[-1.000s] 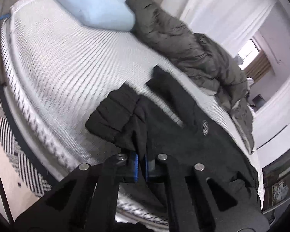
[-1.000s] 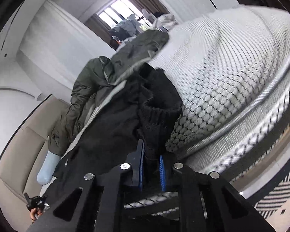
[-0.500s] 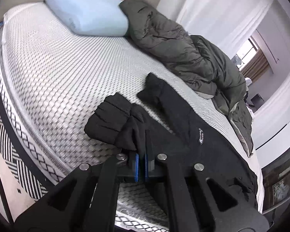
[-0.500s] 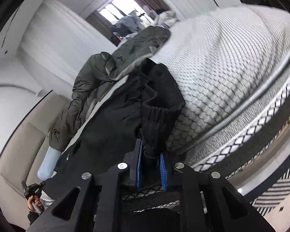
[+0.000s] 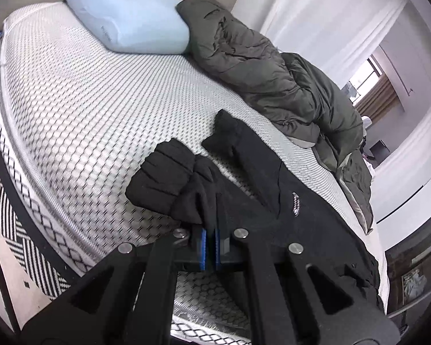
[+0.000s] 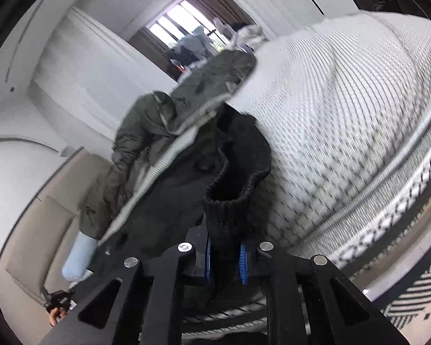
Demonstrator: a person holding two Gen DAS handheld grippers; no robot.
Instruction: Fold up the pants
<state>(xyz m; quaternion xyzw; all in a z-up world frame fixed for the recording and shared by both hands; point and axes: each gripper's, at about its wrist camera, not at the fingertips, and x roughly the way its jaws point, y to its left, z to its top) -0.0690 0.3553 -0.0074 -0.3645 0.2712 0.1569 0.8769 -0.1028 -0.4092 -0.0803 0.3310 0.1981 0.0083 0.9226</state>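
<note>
**A:** ok so what's in the shot? Start with the big stuff.

**B:** Biggest thing is the bed (image 5: pixel 80 100), white honeycomb-mesh cover, fills most of the left wrist view. A dark green duvet (image 5: pixel 275 83) is bunched along the far side, running from the head end down toward the foot. Blue pillow (image 5: pixel 129 23) sits at the head, touching the top end of the duvet.

**A:** and the pants?

**B:** Black pants (image 5: pixel 287 215) are lying along the near edge of the bed, stretched lengthwise. One cuff lies flat out on the cover, the other is bunched right at the left gripper. The waist end is over by the foot.

**A:** grippers doing anything?

**B:** Left gripper (image 5: pixel 210 244) has its blue pads pinched almost together on a fold of the pants near the bunched cuff, right at the bed's near edge. Right gripper (image 6: pixel 225 258) is clamped on the ribbed waistband, which pokes up between its pads like an open tube. That view's a bit blurry, but the fabric is clearly squeezed between the two pads.

**A:** anything else?

**B:** Black and white patterned rug (image 5: pixel 11 230) on the floor beside the bed.
</note>
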